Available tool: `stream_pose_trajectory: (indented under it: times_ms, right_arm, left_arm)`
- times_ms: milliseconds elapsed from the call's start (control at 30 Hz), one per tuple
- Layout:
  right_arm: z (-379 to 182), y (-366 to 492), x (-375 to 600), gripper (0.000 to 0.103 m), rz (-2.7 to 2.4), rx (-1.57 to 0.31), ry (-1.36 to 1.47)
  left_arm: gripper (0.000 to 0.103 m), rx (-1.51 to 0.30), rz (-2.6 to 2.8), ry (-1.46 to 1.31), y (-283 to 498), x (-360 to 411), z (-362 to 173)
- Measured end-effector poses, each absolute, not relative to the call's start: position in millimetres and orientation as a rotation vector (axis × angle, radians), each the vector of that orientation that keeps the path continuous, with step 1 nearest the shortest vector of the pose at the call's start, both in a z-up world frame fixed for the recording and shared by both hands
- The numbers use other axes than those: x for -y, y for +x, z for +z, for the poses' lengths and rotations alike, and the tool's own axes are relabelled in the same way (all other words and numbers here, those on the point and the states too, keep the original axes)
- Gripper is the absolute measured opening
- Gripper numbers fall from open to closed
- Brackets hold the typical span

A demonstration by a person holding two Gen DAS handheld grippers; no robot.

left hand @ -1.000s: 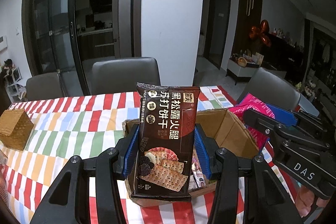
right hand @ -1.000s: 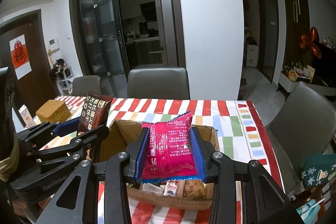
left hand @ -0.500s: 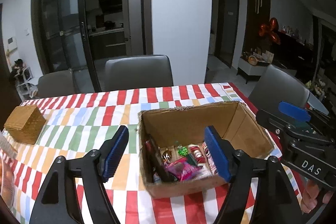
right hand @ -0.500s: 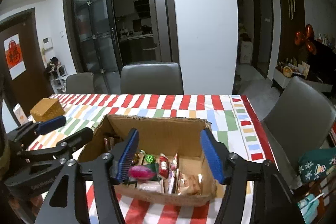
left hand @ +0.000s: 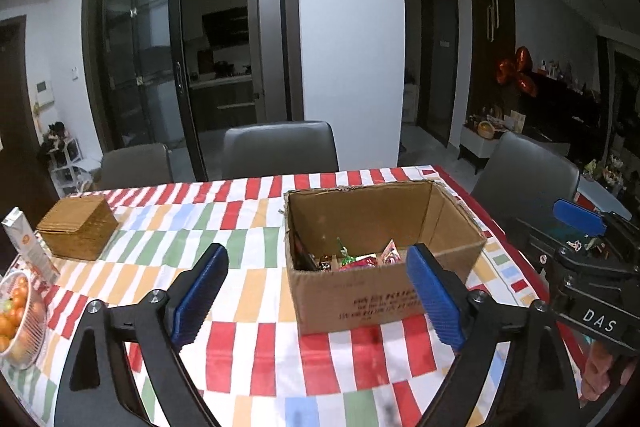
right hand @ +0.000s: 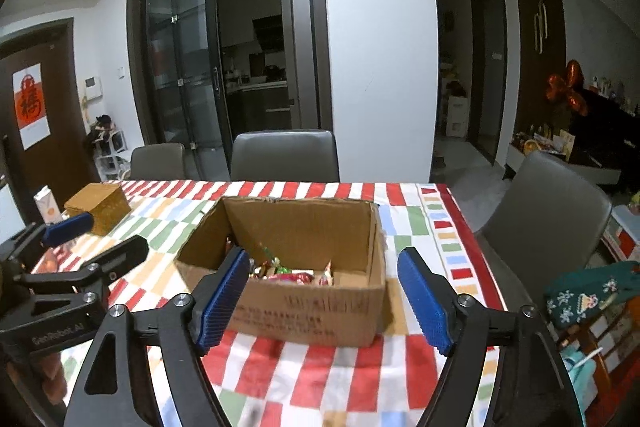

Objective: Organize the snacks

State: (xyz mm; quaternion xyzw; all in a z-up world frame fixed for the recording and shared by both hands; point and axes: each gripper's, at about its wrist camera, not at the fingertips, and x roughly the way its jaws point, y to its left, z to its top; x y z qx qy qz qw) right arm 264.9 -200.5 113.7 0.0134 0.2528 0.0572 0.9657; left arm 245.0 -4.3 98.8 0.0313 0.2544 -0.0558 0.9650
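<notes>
Snacks (left hand: pixel 356 261) lie in bright wrappers (red, green, pink) low inside open cardboard box (left hand: pixel 384 299), printed text on its near wall. Box sits right of centre on striped tablecloth (left hand: pixel 248 283). Left to right: fruit bowl (left hand: pixel 16 319), carton (left hand: pixel 28 247), wicker box (left hand: pixel 78 227), cardboard box. Left gripper (left hand: pixel 316 297) jaws have just been opening, wide apart, nothing between. Right gripper (right hand: pixel 320 299) likewise, empty. Grey chairs (left hand: pixel 280 155), dark glass doors behind.

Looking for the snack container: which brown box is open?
The cardboard box with snacks inside; the woven box at left is closed.
</notes>
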Motion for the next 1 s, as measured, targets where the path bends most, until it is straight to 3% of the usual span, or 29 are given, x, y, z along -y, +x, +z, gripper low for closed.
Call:
stream_pose_trajectory:
  times_ms: [400, 1000]
  right_arm:
    - [105.9, 189.8, 192.5, 0.089, 0.082, -0.461, -0.047]
    - [86.4, 140.1, 205.1, 0.089, 0.07, -0.5, -0.004]
  left_arm:
    - [0.103, -0.481, -0.104, 0.054, 178.0, -7.5, 88.9]
    - [0.103, -0.475, -0.108, 0.087, 135.0, -0.2, 77.0]
